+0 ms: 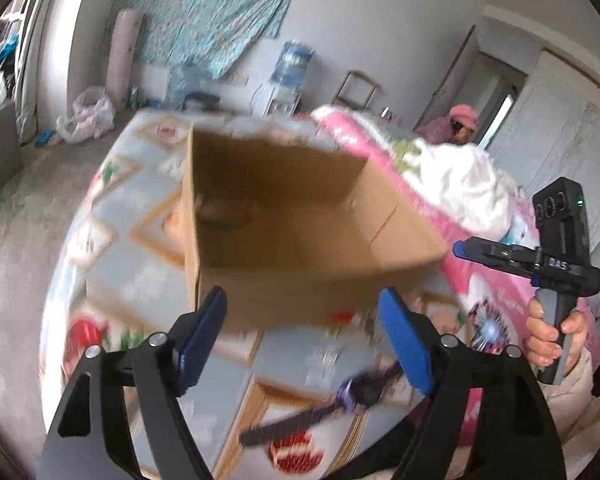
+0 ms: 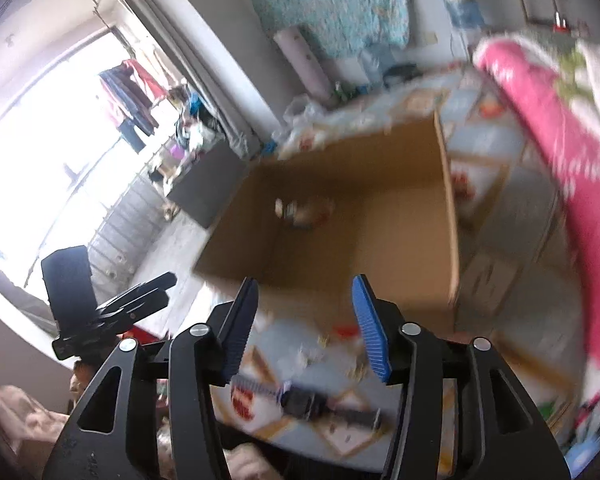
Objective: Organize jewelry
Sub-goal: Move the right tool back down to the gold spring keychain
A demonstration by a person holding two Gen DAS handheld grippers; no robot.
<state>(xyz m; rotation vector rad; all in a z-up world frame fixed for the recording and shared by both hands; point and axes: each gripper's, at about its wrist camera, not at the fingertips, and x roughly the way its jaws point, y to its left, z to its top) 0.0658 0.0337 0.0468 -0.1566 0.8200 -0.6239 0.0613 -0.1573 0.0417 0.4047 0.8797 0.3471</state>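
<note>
Both grippers stand empty above the near edge of the bed. The left gripper [image 1: 302, 338] has its jaws spread wide with nothing between the pads; the right gripper [image 2: 306, 326] is about half open, also holding nothing. Nearest, a wristwatch [image 1: 358, 392] lies flat on the patterned bedsheet [image 1: 112, 240] just below the jaws — dark strap stretched out, clear of either pad. Beyond it, mid-bed, sits the open cardboard box [image 1: 300, 292] with several small items, too blurred to name, at its far inner corner. Judged step: reach for the next piece. The next move calls for lowering one gripper over the watch, closing across the case or strap, then carrying it into the box.
</note>
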